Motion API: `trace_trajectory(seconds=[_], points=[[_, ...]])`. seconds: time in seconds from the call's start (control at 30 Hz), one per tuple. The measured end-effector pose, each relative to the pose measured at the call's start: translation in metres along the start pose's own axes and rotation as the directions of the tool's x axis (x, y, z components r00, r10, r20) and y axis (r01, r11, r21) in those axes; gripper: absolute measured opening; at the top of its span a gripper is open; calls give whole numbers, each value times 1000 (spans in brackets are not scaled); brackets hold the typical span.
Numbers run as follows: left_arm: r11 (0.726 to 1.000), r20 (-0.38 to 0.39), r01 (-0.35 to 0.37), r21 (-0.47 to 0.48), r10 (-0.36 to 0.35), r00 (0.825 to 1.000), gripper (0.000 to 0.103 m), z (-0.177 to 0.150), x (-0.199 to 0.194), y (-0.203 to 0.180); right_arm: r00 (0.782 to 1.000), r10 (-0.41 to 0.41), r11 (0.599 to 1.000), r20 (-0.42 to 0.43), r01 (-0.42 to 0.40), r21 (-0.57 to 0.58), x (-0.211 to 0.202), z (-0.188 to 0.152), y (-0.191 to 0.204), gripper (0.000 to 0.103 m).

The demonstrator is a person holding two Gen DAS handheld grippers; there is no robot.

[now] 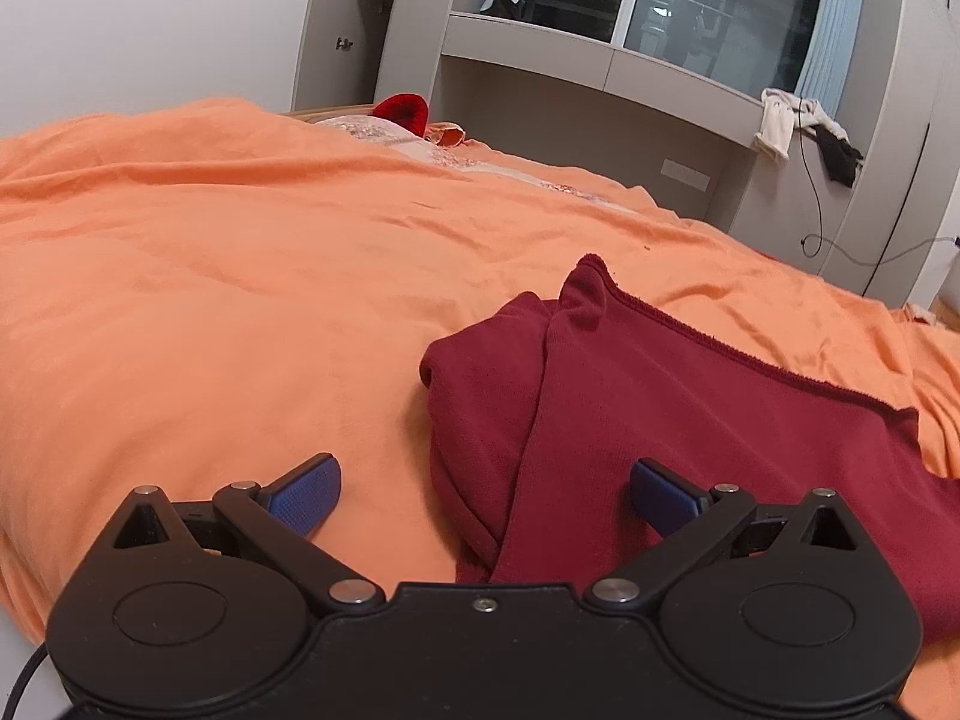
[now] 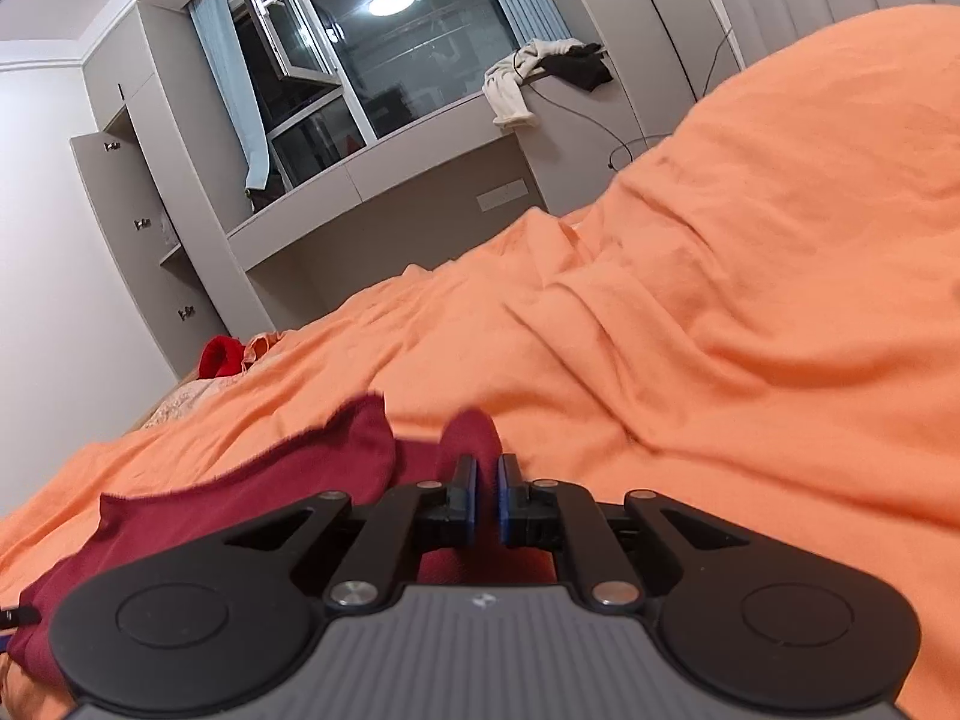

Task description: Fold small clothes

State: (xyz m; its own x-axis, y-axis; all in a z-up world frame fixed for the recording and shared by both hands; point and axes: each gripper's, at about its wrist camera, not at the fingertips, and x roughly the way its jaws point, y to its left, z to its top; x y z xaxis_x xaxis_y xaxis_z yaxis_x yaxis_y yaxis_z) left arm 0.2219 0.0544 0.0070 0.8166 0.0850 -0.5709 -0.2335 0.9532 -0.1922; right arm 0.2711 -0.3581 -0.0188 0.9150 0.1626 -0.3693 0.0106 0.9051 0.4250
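Your right gripper (image 2: 486,495) had pinched a raised corner of the maroon garment (image 2: 252,498), tilted a little downward; your left gripper (image 1: 486,495) hung spread over the garment's near folded edge. The garment lay on the orange bedspread (image 1: 240,276); being soft, light knit, it would likely droop, so corners grip best

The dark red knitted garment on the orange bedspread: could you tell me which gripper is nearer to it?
Right. The right gripper has its jaws shut on a fold of the dark red knitted garment; the left gripper hovers open at its edge, not gripping.
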Motion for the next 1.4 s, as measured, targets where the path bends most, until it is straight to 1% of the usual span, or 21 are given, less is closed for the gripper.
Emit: trace_trajectory(seconds=[0.07, 0.17, 0.2, 0.27, 0.33, 0.4, 0.43, 0.47, 0.5, 0.6, 0.67, 0.8, 0.87, 0.93, 1.0, 1.07, 1.13, 1.23, 1.4], points=[[1000, -1, -2, 10, 2, 1000, 102, 0, 1, -2, 1000, 8, 1000, -9, -9, -17, 3, 3, 0, 7], [1000, -1, -4, 16, 4, 1000, 102, -1, 1, -4, 998, -22, 999, -52, 19, -48, 9, -5, 0, 8], [1000, -1, -1, 17, 1, 1000, 102, -1, 1, -4, 997, -38, 997, -63, 34, -63, 10, -8, 1, 13], [1000, -2, 5, 17, -5, 1000, 102, -1, 1, -3, 997, -48, 996, -62, 43, -76, 6, -10, 2, 27], [1000, -2, 13, 16, -13, 1000, 102, -1, 0, -2, 998, -32, 996, -52, 28, -89, -3, -10, 4, 64], [1000, -1, 18, 13, -18, 1000, 102, -1, 0, 0, 999, -26, 993, -43, 21, -120, -12, -11, 9, 76], [1000, -1, 19, 13, -19, 1000, 102, -1, 0, 0, 998, -36, 989, -44, 30, -145, -13, -13, 12, 80], [1000, 0, 18, 14, -18, 1000, 102, -1, 0, 0, 997, -54, 984, -54, 44, -171, -11, -16, 15, 83], [1000, 0, 18, 15, -18, 1000, 102, -1, 0, 0, 994, -83, 978, -77, 67, -198, -6, -20, 18, 91], [999, 1, 26, 18, -26, 1000, 102, -1, 0, 0, 983, -131, 965, -129, 96, -244, 8, -32, 21, 92], [999, 2, 32, 19, -32, 999, 102, -1, -2, 1, 984, -144, 959, -108, 112, -259, 6, -32, 24, 94], [999, -1, 37, 18, -37, 999, 102, -2, -1, 3, 990, -131, 960, -45, 115, -253, -8, -30, 24, 97], [999, 1, 39, 17, -39, 999, 102, -2, -1, 3, 995, -98, 958, -2, 94, -271, -17, -30, 31, 103], [999, 0, 40, 16, -40, 999, 102, -2, 0, 3, 998, -49, 945, 44, 61, -323, -25, -32, 43, 103], [999, -2, 45, 14, -45, 999, 102, -2, 0, 2, 997, -5, 923, 82, 37, -383, -32, -35, 57, 103], [999, -4, 45, 14, -45, 999, 102, -2, 0, 1, 994, 45, 902, 101, 3, -431, -37, -38, 70, 103], [999, -8, 43, 15, -43, 999, 102, -3, 1, 0, 990, 88, 887, 106, -29, -460, -40, -43, 82, 103], [999, -13, 36, 20, -36, 999, 102, -3, 3, -1, 987, 134, 875, 88, -76, -479, -43, -47, 102, 103], [999, -18, 17, 37, -17, 1000, 102, -4, 6, -6, 977, 210, 891, 43, -173, -420, -41, -55, 129, 103]])
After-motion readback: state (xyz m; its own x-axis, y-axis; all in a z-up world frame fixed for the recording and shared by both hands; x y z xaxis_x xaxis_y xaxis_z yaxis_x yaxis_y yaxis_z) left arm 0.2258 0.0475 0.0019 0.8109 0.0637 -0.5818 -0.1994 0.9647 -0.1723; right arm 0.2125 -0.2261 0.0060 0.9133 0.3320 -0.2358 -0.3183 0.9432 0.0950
